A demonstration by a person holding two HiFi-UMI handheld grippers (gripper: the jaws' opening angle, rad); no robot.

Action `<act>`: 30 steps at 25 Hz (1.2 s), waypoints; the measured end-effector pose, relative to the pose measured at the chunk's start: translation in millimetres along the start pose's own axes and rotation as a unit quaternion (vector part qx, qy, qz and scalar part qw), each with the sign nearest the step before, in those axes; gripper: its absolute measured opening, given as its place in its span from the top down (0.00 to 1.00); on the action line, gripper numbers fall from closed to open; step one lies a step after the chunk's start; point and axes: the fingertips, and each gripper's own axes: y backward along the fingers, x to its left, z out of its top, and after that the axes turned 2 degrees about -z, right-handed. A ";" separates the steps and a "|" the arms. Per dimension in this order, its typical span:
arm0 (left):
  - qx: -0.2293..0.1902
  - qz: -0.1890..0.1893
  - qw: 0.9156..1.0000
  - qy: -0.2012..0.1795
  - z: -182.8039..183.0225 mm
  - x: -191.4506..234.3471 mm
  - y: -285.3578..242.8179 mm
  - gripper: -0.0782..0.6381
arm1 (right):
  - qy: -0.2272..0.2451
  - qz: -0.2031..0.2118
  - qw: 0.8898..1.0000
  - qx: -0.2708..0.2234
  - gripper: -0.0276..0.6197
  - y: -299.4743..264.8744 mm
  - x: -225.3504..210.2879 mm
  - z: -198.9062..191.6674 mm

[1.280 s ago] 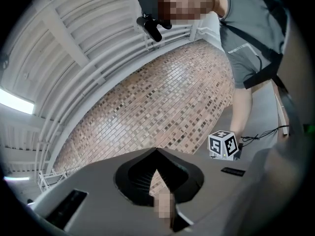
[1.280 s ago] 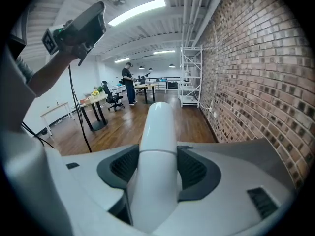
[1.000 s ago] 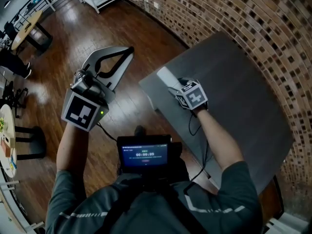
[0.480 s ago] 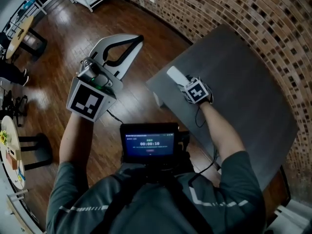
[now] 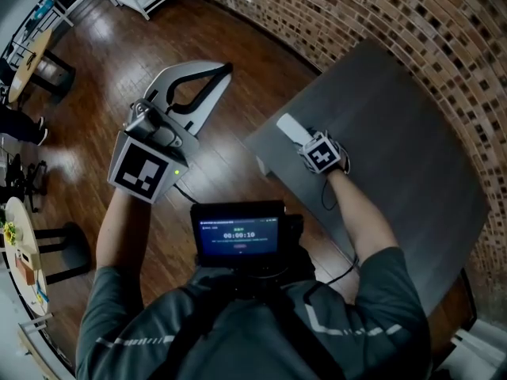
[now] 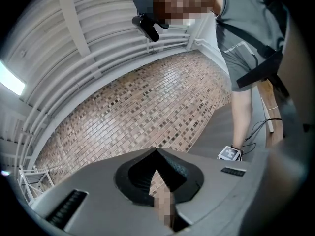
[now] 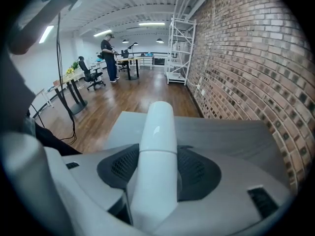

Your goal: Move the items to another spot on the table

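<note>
A white tube-shaped bottle [image 7: 156,151] lies lengthwise between the pads of my right gripper [image 7: 158,173], which is shut on it. In the head view the white bottle [image 5: 287,124] sticks out ahead of the right gripper [image 5: 301,137], just above the near left corner of the dark grey table [image 5: 396,125]. My left gripper [image 5: 225,70] is held up over the wooden floor, left of the table. Its jaw tips meet and nothing is between them. The left gripper [image 6: 157,154] points toward the brick wall in its own view.
A small screen [image 5: 238,234] hangs at the person's chest. The brick wall [image 5: 444,30] runs behind the table. A white shelving rack [image 7: 180,50] stands by the wall, with desks, chairs and a standing person [image 7: 110,58] far back.
The right gripper with the white bottle has shifted a little to the right, further over the table. The left gripper stays raised in about the same place.
</note>
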 end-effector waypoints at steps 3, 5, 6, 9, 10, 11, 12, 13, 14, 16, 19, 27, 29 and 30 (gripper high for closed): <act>0.001 -0.003 1.000 0.002 -8.4 4.2 -0.2 0.89 | 0.006 -0.014 1.000 0.015 0.57 -2.7 -3.7 -5.5; -0.001 -0.003 1.000 0.005 -12.8 8.4 -0.2 0.89 | 0.003 -0.016 1.000 0.019 0.57 -7.0 -5.2 -7.6; -0.002 -0.003 1.000 0.006 -14.8 10.2 -0.3 0.89 | 0.002 -0.016 1.000 0.022 0.57 -9.2 -5.7 -8.8; -0.005 -0.005 1.000 0.007 -18.4 12.0 -1.1 0.89 | 0.001 -0.003 1.000 0.028 0.56 -17.9 -1.6 -15.2; -0.007 -0.005 1.000 0.008 -19.5 11.7 -1.2 0.89 | 0.001 -0.001 1.000 0.031 0.56 -19.9 -0.8 -18.0; -0.008 -0.006 1.000 0.008 -21.4 11.5 -1.1 0.89 | 0.001 0.000 0.999 0.033 0.56 -21.8 -0.1 -20.5; -0.008 -0.007 1.000 0.009 -23.7 11.5 -0.8 0.89 | 0.001 0.001 0.999 0.034 0.56 -23.5 0.8 -22.4; -0.007 -0.009 1.000 0.011 -26.4 12.0 -0.2 0.89 | 0.000 0.003 0.999 0.034 0.56 -24.9 2.1 -23.8; -0.007 -0.009 1.000 0.012 -28.8 12.8 0.5 0.89 | -0.002 0.005 0.999 0.032 0.56 -25.7 3.2 -24.6; -0.007 -0.011 1.000 0.014 -32.4 15.1 1.6 0.89 | -0.001 0.004 1.000 0.027 0.56 -25.6 3.4 -23.8; -0.009 -0.012 1.000 0.016 -33.9 14.3 1.6 0.89 | 0.006 0.004 1.000 0.022 0.56 -25.2 2.6 -23.2; -0.029 -0.018 0.999 0.026 -31.0 18.7 8.5 0.89 | -0.023 -0.005 1.000 0.013 0.38 -16.6 -3.9 -20.5; -0.040 -0.013 0.999 0.025 -25.4 21.7 9.6 0.89 | -0.028 -0.017 0.999 0.014 0.38 -6.9 -11.6 -26.6; -0.044 -0.013 0.999 0.022 -22.3 21.7 9.4 0.89 | -0.029 -0.026 0.999 0.018 0.38 -1.7 -16.9 -33.2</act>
